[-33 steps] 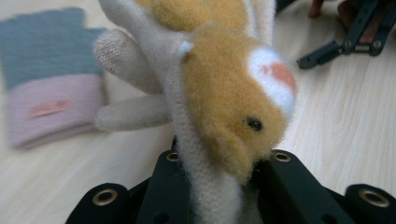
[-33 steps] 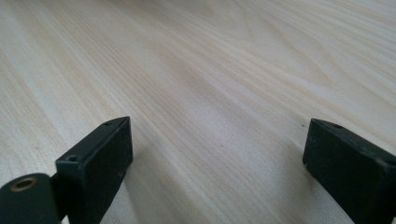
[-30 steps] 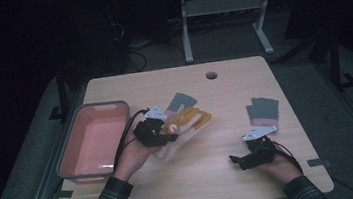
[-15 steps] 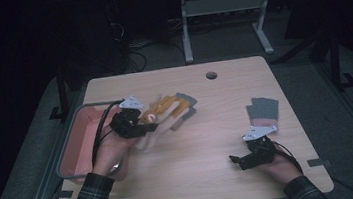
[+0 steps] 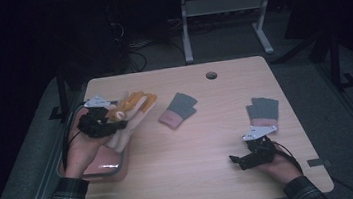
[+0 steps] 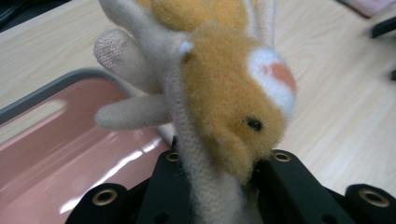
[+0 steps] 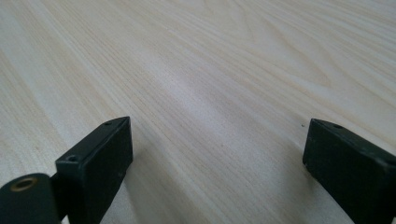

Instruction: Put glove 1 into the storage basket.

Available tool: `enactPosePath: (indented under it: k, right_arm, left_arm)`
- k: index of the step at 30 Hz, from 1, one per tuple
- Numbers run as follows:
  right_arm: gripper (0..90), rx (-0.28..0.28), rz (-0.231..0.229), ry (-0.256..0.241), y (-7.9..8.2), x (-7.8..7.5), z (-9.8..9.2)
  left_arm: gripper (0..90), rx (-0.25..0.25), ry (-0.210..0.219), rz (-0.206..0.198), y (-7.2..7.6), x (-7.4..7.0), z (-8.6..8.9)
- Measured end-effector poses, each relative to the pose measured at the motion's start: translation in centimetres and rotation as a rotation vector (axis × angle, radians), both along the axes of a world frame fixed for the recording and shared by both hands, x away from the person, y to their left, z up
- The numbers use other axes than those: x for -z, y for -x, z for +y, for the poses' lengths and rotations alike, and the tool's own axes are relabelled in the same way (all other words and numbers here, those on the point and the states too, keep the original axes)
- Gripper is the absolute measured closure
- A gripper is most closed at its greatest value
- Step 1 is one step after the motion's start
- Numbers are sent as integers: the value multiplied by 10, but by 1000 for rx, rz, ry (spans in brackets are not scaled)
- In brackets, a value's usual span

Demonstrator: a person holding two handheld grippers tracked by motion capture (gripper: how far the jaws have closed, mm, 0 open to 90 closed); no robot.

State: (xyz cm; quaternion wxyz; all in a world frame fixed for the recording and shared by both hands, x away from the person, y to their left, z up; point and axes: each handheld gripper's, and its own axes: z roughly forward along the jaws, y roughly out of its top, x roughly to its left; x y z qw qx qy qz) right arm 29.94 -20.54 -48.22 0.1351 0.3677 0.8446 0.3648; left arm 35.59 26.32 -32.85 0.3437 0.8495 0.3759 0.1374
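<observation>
My left gripper [image 5: 109,128] is shut on a fuzzy beige and orange glove with an animal face [image 5: 128,116], held up over the right edge of the pink tray [image 5: 102,167]. In the left gripper view the glove [image 6: 219,93] fills the space between the black jaws, its beige fingers spread above the pink tray [image 6: 42,154]. A grey and pink glove [image 5: 177,109] lies flat at mid table. A second grey and pink glove [image 5: 262,113] lies at the right. My right gripper [image 5: 235,162] rests low on the table near the front right, open with nothing between its jaws [image 7: 215,154].
The wooden table [image 5: 198,177] has a round cable hole [image 5: 211,75] near its far edge. A strip of tape [image 5: 319,161] sits at the front right corner. Beyond the table stands a white metal frame [image 5: 225,18] on a dark floor.
My left gripper carried the beige and orange glove leftward from mid table to above the tray. That uncovered the grey and pink glove at mid table. The right gripper stayed still.
</observation>
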Motion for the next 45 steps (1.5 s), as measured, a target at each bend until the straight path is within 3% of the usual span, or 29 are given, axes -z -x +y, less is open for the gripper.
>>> enactPosePath:
  k: [7,13,17,29,39,45]
  right_arm:
    - [82,0,1,0,0,0,0]
    - [81,2,1,0,0,0,0]
    - [82,2,2,3,0,0,0]
    - [82,2,1,2,0,0,0]
    - [82,1,-1,0,1,0,0]
    - [82,1,-1,-1,1,0,1]
  left_arm:
    - [777,-106,-3,6,1,5,38]
    - [777,-179,-53,31,2,15,65]
    - [776,-210,-86,48,0,24,74]
    - [774,-220,-124,136,-10,60,74]
    - [747,-171,-133,198,-20,80,66]
    - [661,-150,-118,213,-23,88,65]
